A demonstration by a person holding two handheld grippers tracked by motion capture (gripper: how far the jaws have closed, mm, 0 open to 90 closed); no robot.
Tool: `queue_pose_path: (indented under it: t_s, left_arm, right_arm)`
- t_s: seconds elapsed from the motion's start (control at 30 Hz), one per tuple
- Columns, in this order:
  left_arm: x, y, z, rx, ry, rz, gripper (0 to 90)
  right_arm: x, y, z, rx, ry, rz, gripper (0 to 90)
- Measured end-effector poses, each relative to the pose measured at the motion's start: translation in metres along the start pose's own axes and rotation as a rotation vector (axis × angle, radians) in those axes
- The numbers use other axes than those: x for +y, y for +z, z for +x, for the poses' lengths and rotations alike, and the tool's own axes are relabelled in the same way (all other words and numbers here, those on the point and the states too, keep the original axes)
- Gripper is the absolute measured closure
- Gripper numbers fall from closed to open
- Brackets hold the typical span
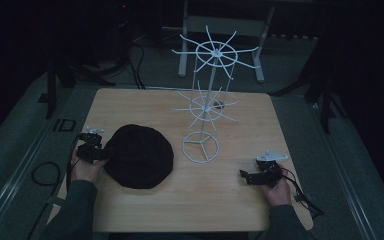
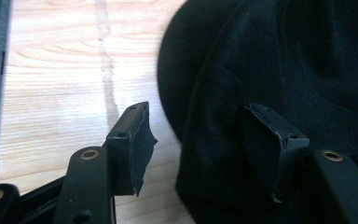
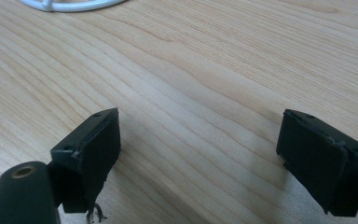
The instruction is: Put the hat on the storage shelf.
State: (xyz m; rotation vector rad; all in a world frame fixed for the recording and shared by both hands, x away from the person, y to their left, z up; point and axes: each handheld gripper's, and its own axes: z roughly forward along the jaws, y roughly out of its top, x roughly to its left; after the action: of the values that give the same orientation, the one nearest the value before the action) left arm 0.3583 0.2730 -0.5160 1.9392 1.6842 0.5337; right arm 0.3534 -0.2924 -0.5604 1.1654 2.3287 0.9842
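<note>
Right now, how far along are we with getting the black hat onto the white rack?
Nothing looks done: the black hat lies flat on the table, and the white wire rack holds nothing. In hand: the left claw is open, straddling the hat's edge. The right claw is open over bare wood. Gripping, lifting and hanging remain, presumably.

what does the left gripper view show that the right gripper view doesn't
Left gripper view: a black hat, with the open left gripper straddling its edge, one jaw over the fabric and one over bare wood. Right gripper view: the open right gripper above bare wood, and the base ring of the white wire rack at the top edge. Both show the wooden table.
</note>
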Motion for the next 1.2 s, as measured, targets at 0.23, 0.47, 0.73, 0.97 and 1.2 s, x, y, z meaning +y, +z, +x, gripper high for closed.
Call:
queue_pose_path:
  t_s: [0.23,0.47,0.73,0.97,1.2]
  left_arm:
    - [-0.002,0.008,-0.004,-0.001,-0.010,0.053,42.5]
    - [-0.005,0.020,-0.009,-0.018,-0.043,0.091,50.9]
    - [-0.001,0.020,-0.011,0.045,-0.039,0.118,70.3]
    - [-0.001,0.017,-0.008,0.045,-0.056,0.085,77.4]
    - [0.001,0.005,-0.003,0.013,-0.066,0.022,77.9]
  right_arm:
    - [0.000,0.000,0.000,-0.001,0.000,0.000,13.4]
    - [0.000,0.000,0.000,-0.001,0.001,0.000,13.4]
    - [0.000,0.000,0.000,-0.001,0.001,0.000,13.4]
    - [0.000,0.000,0.000,-0.001,0.001,0.000,13.4]
    - [0.000,0.000,0.000,-0.001,0.001,0.000,13.4]
